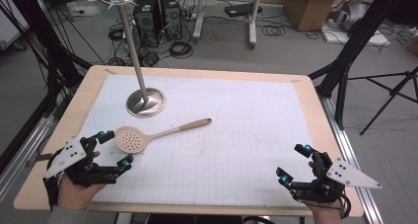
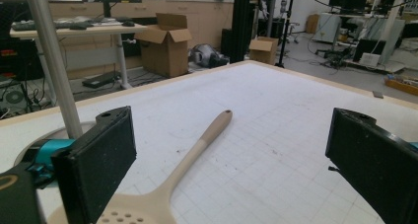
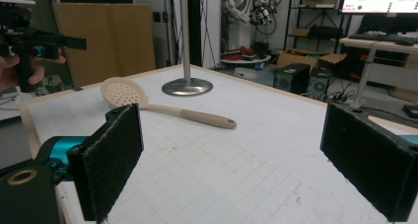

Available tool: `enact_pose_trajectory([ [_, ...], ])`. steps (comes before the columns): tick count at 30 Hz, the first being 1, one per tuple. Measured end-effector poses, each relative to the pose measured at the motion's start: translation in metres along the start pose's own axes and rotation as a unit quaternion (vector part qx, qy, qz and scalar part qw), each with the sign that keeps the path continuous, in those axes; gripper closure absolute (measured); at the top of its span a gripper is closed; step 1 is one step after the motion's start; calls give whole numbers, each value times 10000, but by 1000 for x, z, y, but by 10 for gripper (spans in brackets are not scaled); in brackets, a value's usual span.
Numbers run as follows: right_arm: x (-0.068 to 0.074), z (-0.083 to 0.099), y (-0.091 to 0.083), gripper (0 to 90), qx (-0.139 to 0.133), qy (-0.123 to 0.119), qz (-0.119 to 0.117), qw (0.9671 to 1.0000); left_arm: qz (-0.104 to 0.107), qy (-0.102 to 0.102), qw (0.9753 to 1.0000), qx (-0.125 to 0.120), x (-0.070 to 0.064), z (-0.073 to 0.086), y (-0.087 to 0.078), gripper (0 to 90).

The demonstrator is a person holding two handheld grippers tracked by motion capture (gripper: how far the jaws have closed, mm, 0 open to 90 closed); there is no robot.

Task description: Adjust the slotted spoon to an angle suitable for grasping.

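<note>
Beige plastic slotted spoon with perforated round bowl (image 1: 132, 138) lies flat on white gridded table mat (image 1: 236, 150), bowl at near-left, handle angled toward table centre, just in front of round steel stand base (image 1: 146, 102); likely light, stiff, smooth, so may skid if nudged; slim handle mid-length looks best hold, bowl too broad and thin; left gripper (image 1: 115, 150) low at table's near-left, jaws wide, straddling bowl without touching; right gripper (image 1: 292, 163) rests near-right, well apart from spoon, jaws wide, empty.

One slotted spoon (image 1: 133, 139), one metal stand (image 1: 145, 102), two grippers
</note>
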State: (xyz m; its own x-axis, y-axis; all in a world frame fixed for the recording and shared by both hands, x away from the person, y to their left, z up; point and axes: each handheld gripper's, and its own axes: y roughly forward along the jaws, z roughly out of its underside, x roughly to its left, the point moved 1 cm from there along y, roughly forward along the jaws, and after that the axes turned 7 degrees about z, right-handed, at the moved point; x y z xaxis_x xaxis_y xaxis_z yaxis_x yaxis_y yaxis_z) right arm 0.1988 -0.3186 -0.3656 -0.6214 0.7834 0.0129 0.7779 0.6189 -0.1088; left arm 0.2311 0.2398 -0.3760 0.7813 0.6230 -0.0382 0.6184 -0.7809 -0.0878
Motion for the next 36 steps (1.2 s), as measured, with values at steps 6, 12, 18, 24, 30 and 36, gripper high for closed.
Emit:
enact_pose_trajectory([
  [6, 2, 1, 4, 81, 43, -25, -62, 10000, 131, -129, 9998, 2, 11, -8, 13, 54],
  [12, 3, 1, 6, 81, 46, -53, -96, 9999, 195, -225, 9995, 95, 22, -11, 24, 72],
  [18, 4, 2, 8, 81, 34, -66, -165, 9998, 257, -238, 9992, 184, 34, -11, 35, 76],
  [24, 5, 2, 7, 81, -3, -107, -147, 9998, 620, -429, 9959, 490, 45, -10, 46, 74],
  [30, 5, 1, 7, 81, -67, -141, -183, 9997, 627, -331, 9952, 670, 55, -14, 54, 74],
  [36, 7, 2, 8, 81, 0, -144, -233, 9996, 603, -359, 9955, 638, 65, -19, 59, 74],
])
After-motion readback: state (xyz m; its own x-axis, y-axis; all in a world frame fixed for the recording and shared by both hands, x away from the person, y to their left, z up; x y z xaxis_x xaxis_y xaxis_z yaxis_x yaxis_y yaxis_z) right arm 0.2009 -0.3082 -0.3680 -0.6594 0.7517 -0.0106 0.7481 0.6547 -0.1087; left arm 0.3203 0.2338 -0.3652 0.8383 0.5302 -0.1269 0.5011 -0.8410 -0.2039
